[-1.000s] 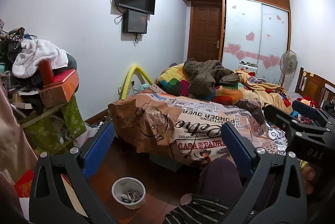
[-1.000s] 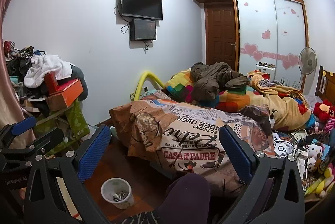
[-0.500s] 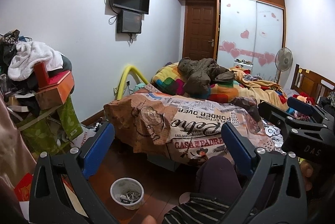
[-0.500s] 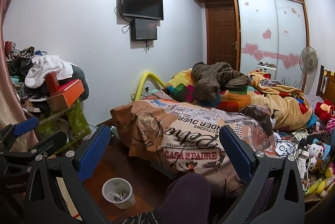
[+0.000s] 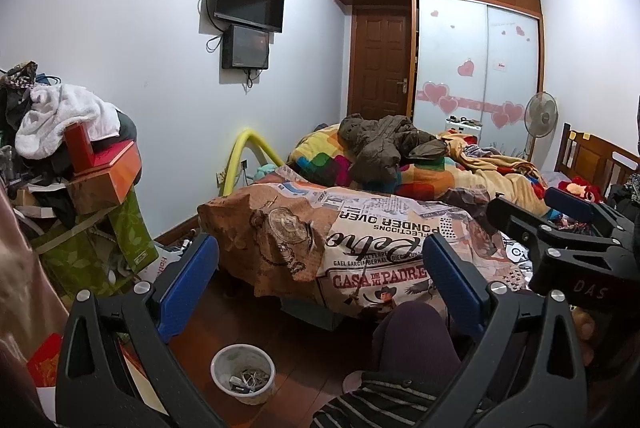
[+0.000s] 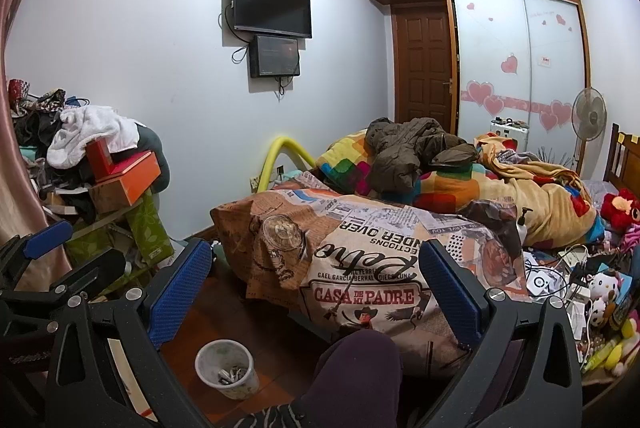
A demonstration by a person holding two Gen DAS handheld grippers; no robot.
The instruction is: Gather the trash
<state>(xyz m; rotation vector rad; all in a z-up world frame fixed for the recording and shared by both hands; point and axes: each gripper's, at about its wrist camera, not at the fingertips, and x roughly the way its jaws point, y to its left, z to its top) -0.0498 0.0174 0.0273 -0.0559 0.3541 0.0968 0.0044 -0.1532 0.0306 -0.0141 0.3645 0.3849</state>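
Both wrist views look across a cluttered bedroom. The left gripper [image 5: 320,280] and the right gripper [image 6: 316,280] are raised side by side, each with its blue-padded jaws spread wide and nothing between them; in the left view the right gripper appears at the right edge, and in the right view the left gripper appears at the lower left. A small white waste bin [image 5: 243,373] [image 6: 225,368] stands upright on the dark wooden floor [image 6: 224,312], below the grippers and near the foot of the bed, beside the person's knee [image 6: 360,360]; a few scraps already lie in it. The bed carries a printed cover [image 5: 360,248], a patchwork quilt and a brown jacket [image 5: 384,144]. Loose cables, toys and small items crowd the bed's right side [image 6: 576,280]; which of these count as trash cannot be told.

Step in hand, as judged: surveying before any pickup, since neither gripper is near an item. The next move calls for choosing one piece of litter, lowering an open gripper over it, then carrying it above the bin.
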